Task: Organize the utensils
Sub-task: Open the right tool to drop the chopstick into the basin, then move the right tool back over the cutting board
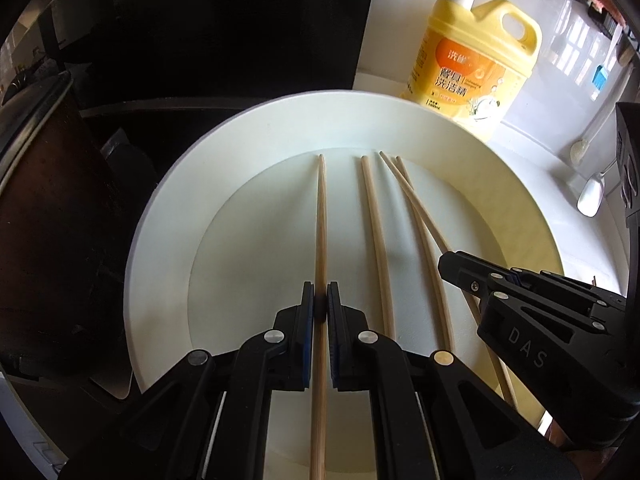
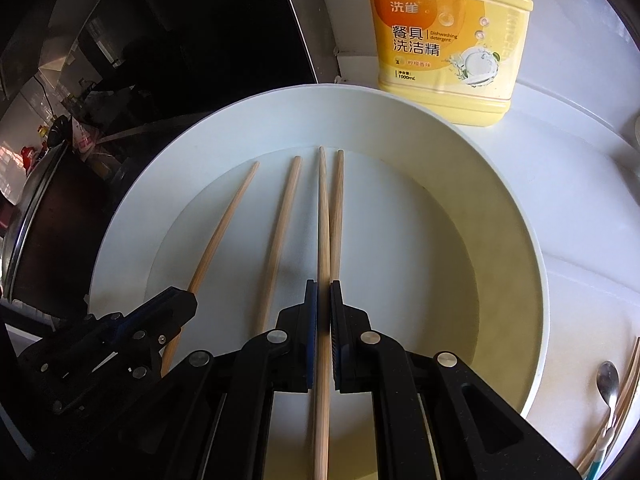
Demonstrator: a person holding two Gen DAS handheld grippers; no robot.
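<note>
Currently both grippers are down over the white plate, each clamped on one chopstick.

Left gripper: jaws closed on the leftmost chopstick, pads pinching it partway along the shaft; the stick runs straight out ahead, tip toward the far rim. In the right wrist view the same tool sits at near left, on the outermost left stick.

Right gripper: jaws closed on the third chopstick. A fourth one lies just right of it, close to touching or crossing near the jaws; can't tell which.

Second chopstick lies loose on the plate between the two held ones, nothing on it.

All four fan out from the near edge, tips toward the far rim. My read: the plate is the collection spot, and the sticks are being lined up or paired there. Gripping mid-shaft keeps a thin round stick from pivoting.

Risk: right jaws are tight against the neighbouring stick, could drag it along.

Yellow detergent bottle stands on the white table past the far rim, clear of the work. A spoon lies at near right off the plate, probably still to sort.
</note>
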